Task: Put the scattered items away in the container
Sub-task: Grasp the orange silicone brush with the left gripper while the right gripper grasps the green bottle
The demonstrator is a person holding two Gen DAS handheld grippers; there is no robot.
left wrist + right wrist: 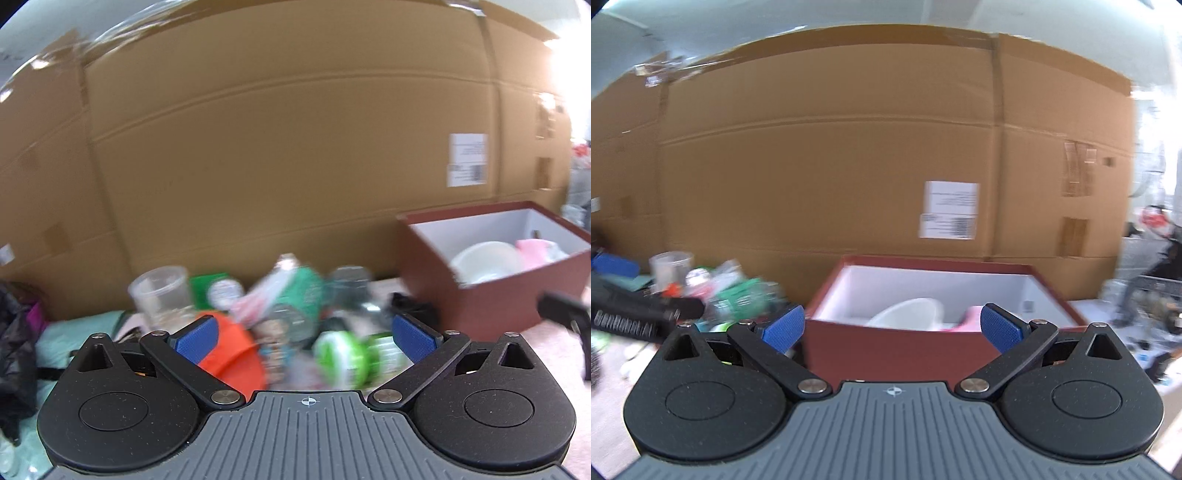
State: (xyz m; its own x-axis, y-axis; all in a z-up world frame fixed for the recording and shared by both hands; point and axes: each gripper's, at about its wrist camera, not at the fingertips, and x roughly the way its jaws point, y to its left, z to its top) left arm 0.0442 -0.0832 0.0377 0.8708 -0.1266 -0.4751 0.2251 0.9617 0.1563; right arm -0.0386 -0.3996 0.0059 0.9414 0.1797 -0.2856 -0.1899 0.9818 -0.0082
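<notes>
Left wrist view: left gripper [304,338] level, jaws spread empty before clutter [280,317] — right gripper [892,328] likewise faces the box [886,347].

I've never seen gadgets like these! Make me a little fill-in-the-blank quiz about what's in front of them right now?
1. The red box already holds a white bowl and something ____ in colour beside it.
2. Both the left hand-held gripper and the right hand-held gripper have their jaws ____.
3. The wall behind everything is made of ____.

Missing words: pink; open; cardboard
</notes>
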